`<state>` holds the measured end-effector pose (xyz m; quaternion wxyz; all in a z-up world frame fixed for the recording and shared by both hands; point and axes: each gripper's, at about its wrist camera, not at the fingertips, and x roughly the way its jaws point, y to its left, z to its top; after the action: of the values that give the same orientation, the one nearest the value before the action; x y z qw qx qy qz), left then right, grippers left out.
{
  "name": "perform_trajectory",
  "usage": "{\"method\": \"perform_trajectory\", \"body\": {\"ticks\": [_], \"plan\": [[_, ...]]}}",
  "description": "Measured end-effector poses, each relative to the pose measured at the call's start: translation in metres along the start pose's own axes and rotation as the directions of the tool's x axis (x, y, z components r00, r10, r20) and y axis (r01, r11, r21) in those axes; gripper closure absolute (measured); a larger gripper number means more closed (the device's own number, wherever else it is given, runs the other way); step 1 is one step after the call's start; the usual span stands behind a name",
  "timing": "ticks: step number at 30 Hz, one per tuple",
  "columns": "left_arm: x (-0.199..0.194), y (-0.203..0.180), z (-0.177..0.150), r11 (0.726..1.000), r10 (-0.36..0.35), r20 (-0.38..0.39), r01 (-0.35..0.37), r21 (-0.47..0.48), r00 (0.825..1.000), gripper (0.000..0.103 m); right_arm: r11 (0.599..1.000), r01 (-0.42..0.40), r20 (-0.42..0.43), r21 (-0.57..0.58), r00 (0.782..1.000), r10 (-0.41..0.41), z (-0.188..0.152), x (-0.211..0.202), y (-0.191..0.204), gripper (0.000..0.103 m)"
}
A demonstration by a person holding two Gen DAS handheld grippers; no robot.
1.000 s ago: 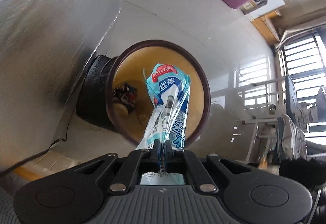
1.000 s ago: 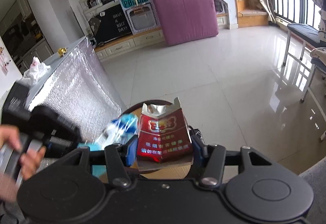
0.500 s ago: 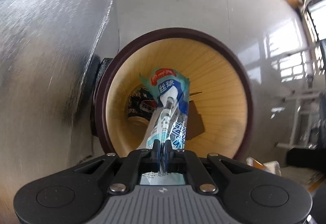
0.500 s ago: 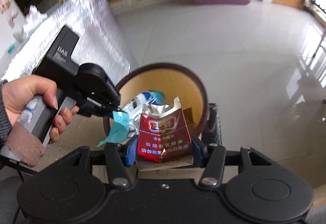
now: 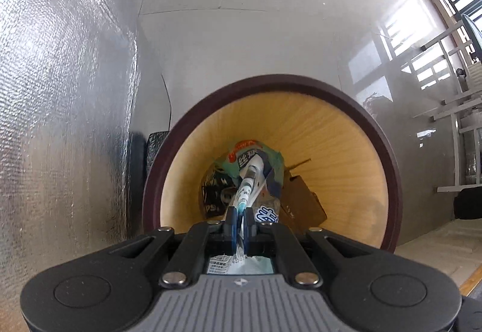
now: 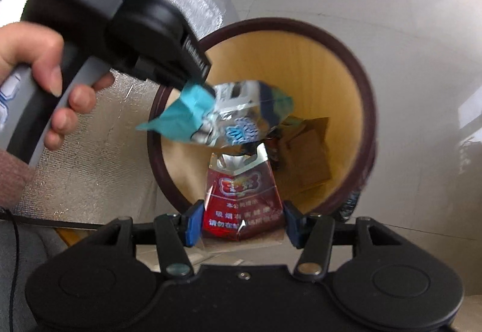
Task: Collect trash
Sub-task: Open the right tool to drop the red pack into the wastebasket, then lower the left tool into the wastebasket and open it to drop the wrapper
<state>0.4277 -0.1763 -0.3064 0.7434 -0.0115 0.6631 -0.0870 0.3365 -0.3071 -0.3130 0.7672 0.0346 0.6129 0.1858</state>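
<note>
Both hands have come down over the round bin (image 5: 388,169), whose mouth now fills the lower centre of each wrist view, so both pieces of trash hang above the opening, ready for release. The left gripper (image 5: 240,216) has its fingers pressed together on a crinkled blue-and-teal foil wrapper (image 5: 256,164), which dangles inside the rim. The right gripper (image 6: 239,222) holds a flattened red cigarette pack (image 6: 242,196) with glossy film and a torn silver lining between half-spread fingers. The bin has a dark maroon rim and a pale wood-grain inner wall; brown cardboard (image 6: 304,157) lies at its bottom.
</note>
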Motion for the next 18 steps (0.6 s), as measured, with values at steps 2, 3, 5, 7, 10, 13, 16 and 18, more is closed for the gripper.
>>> {"method": "perform_trajectory", "body": {"ticks": [2, 3, 5, 7, 10, 13, 16, 18], "plan": [[0.0, -0.002, -0.001, 1.0, -0.009, 0.002, 0.009, -0.006, 1.0, 0.099, 1.0, -0.004, -0.005, 0.009, 1.0, 0.005, -0.001, 0.007, 0.0, 0.04], [0.001, -0.004, 0.0, 1.0, -0.013, -0.001, 0.013, -0.006, 1.0, 0.099, 1.0, -0.002, -0.004, 0.017, 1.0, 0.002, -0.002, 0.009, 0.0, 0.038], [0.006, -0.008, 0.001, 1.0, -0.02, -0.009, 0.02, -0.009, 1.0, 0.099, 1.0, -0.011, -0.001, 0.016, 1.0, 0.011, -0.005, 0.012, 0.002, 0.036], [0.009, -0.011, -0.002, 1.0, -0.03, -0.02, 0.03, -0.008, 0.999, 0.099, 1.0, -0.014, -0.005, 0.018, 1.0, 0.014, -0.005, 0.013, 0.004, 0.036], [0.017, -0.015, -0.003, 1.0, -0.023, -0.019, 0.023, 0.006, 1.0, 0.096, 0.999, -0.002, -0.003, 0.035, 1.0, 0.002, -0.002, 0.011, -0.001, 0.036], [0.024, -0.024, -0.003, 0.999, -0.016, -0.017, 0.017, 0.046, 1.0, 0.045, 0.998, -0.004, 0.007, 0.069, 1.0, 0.004, -0.003, 0.009, -0.008, 0.036], [0.023, -0.03, -0.007, 0.996, -0.031, -0.016, 0.032, 0.085, 0.999, 0.03, 0.997, 0.0, 0.014, 0.078, 1.0, -0.001, -0.002, 0.005, -0.013, 0.036], [0.022, -0.032, -0.007, 0.994, -0.038, -0.02, 0.039, 0.098, 0.999, 0.031, 0.997, 0.011, 0.016, 0.072, 1.0, -0.013, -0.001, 0.001, -0.01, 0.036]]}}
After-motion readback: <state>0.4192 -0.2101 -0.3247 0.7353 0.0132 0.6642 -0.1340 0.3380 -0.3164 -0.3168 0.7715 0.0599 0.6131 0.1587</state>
